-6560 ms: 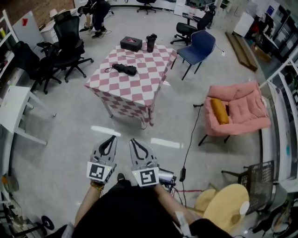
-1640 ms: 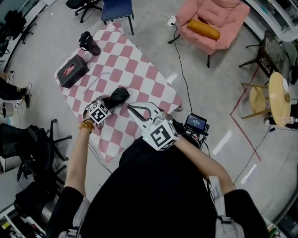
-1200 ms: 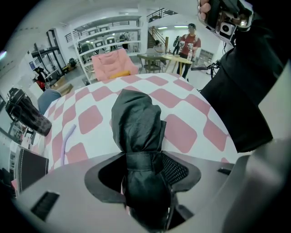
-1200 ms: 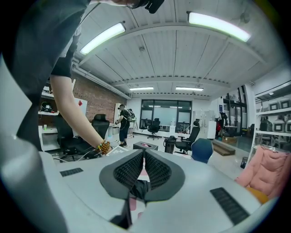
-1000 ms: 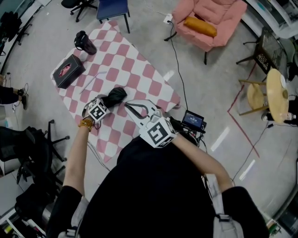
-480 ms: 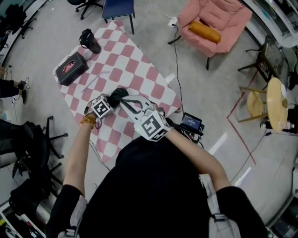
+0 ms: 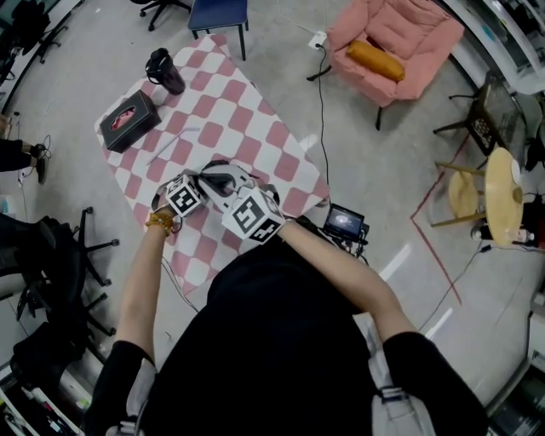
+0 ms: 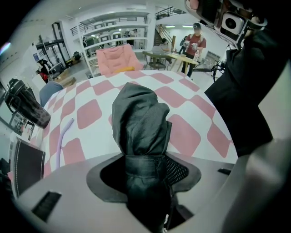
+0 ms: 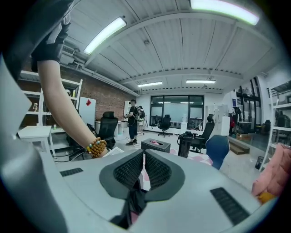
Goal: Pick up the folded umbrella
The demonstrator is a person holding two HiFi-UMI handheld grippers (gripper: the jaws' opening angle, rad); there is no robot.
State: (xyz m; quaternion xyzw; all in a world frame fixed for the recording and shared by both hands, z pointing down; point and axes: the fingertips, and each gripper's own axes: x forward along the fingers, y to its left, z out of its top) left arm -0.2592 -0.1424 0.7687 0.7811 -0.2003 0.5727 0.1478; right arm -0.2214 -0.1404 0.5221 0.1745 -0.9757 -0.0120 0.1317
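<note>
The folded black umbrella (image 7: pixel 223 182) lies near the front edge of the pink-and-white checked table (image 7: pixel 255 128). In the left gripper view the umbrella (image 8: pixel 138 123) runs straight out between the jaws, and my left gripper (image 8: pixel 145 164) is shut on its near end. The left gripper (image 7: pixel 197 180) sits just left of the umbrella in the head view. My right gripper (image 7: pixel 213 174) reaches in from the right, across the same spot. In the right gripper view its jaws (image 9: pixel 143 170) are all but closed, with a black strap (image 9: pixel 132 200) pinched low between them.
On the table's far side stand a black box (image 7: pixel 129 121) and a black flask (image 7: pixel 164 71), with a lilac stick (image 7: pixel 174 143) between them and the umbrella. A blue chair (image 7: pixel 220 13), a pink armchair (image 7: pixel 396 38) and a floor device (image 7: pixel 342 221) surround the table.
The right gripper has swung left onto the umbrella and its jaws have closed. The left gripper stays shut on the umbrella. Earlier, both grippers hung empty, away from the table.
</note>
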